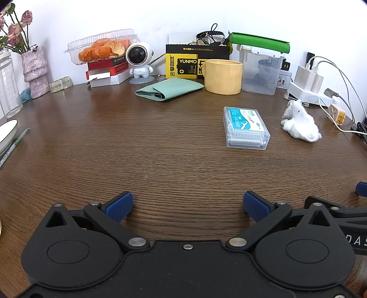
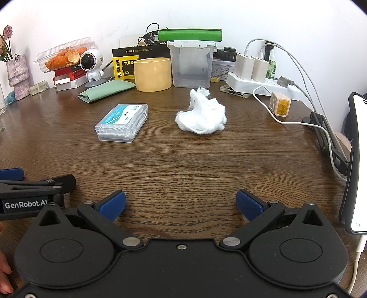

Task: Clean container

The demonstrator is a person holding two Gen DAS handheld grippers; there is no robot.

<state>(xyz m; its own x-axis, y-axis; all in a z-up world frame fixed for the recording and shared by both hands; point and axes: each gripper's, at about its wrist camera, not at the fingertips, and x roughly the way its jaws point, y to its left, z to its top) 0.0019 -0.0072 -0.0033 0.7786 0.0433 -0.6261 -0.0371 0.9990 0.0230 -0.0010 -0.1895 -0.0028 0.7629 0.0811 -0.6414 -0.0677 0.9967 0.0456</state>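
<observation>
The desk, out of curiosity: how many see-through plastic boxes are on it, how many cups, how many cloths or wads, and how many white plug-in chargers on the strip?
Clear plastic boxes: 3 (peel box, floss box, tall tub)
Cups: 1 (yellow cup)
Cloths or wads: 2 (green cloth, white wad)
Chargers: 2 (chargers)
Total: 8

Both views bright, even, diffuse light. Shadows soft and short. Mild sheen on table [image 1: 160, 142] around 12 o'clock, no hard glare. White wall [image 2: 229, 18] near blown out. Focus sharp centre to mid-field. Strong fisheye bowing toward the rims, dark vignette corners at 1 and 11 o'clock.
</observation>
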